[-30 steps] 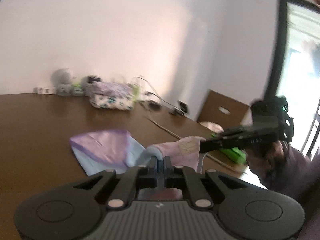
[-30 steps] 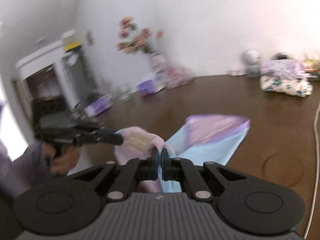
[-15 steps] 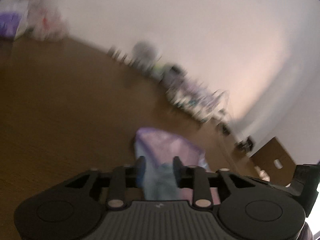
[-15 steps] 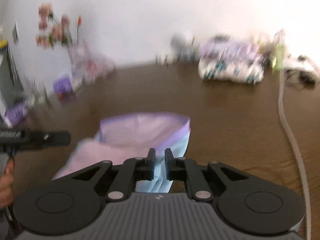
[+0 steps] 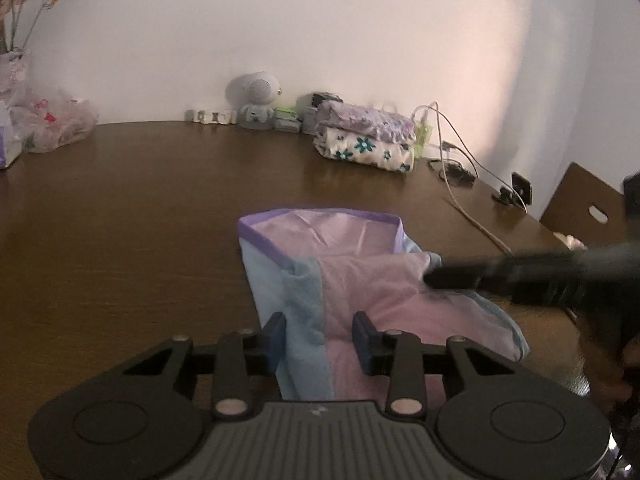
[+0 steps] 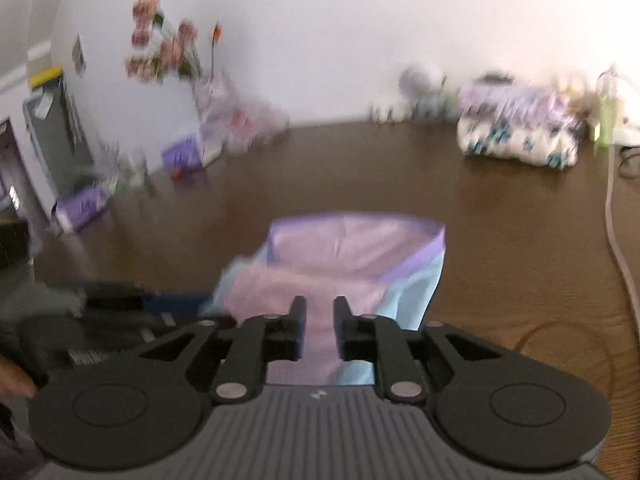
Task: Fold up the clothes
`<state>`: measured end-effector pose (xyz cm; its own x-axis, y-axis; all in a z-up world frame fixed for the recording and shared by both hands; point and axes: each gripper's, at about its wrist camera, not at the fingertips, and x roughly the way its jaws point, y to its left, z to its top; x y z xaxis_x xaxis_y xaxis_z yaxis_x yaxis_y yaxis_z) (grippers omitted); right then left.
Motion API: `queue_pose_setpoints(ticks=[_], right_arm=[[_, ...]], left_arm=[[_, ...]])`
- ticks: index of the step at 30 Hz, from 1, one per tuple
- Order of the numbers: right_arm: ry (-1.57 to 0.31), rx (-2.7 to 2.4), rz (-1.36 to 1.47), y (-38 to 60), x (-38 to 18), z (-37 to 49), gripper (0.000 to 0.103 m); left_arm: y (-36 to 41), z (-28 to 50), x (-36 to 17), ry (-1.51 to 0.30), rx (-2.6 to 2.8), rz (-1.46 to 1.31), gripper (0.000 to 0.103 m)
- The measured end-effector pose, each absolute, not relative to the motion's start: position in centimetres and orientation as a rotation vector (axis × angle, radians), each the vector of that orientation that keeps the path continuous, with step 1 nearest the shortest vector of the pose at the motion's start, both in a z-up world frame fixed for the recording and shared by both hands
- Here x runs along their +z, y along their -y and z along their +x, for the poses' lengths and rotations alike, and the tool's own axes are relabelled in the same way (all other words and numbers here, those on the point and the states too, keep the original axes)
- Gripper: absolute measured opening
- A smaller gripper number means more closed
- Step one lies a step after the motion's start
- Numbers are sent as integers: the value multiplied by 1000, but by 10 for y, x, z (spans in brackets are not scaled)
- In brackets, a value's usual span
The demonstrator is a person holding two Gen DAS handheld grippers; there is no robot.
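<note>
Here the pink and light-blue garment with a purple band lies flat on the brown tabletop, partly folded over itself. The left gripper hovers at its near edge, fingers spread apart and empty. The right gripper is likewise released, its fingers parted over the pink fold. At 1 o'clock in the left wrist view, a stack of folded clothes sits near the wall.
</note>
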<state>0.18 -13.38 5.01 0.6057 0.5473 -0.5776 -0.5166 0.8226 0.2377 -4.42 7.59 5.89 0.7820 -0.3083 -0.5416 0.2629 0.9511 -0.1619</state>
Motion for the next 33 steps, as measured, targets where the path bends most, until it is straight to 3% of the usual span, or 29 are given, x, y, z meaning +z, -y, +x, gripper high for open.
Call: queue_pose_setpoints(ticks=[3,6,8,10,12,13,14,18,19,21,22,27,33], right_arm=[[-624,594,80,139,53,-1,21],[-543,561,122,146,61,-6,21],[-582,509,100,145,59,1,21],[-640,457,42,144,51,1,22],[-634,391,-3,148,49,-7,40],[-621,350,-21,152,48,-11,62],[-610,298,-38,156,48,-12,74],[-615,296,-94,164,44,-11,76],[-606,336,-87,166,44,-12,80],[-587,417,-73,172,44,-14,90],[-578,458,-66,174,44,-15,100],[-557,496,-127,173,49,-8,103],[-659,486,-107,184,39,4,103]], left_arm=[[-60,-54,79,-445,-308,-23,35],[-52,-42,70,-501,-308,-16,34],[-47,-32,62,-555,-305,-18,9],[-43,-22,54,-610,-302,-20,10],[-48,-25,53,-612,-306,-44,14],[-49,-27,52,-605,-304,-43,20],[-49,-29,51,-601,-306,-40,28],[-47,-35,49,-582,-323,-32,38],[-48,-37,50,-574,-329,-38,48],[-50,-37,49,-572,-326,-49,82],[-50,-37,48,-572,-322,-54,93],[-57,-33,49,-588,-284,-123,92],[-58,-31,44,-616,-287,-151,97]])
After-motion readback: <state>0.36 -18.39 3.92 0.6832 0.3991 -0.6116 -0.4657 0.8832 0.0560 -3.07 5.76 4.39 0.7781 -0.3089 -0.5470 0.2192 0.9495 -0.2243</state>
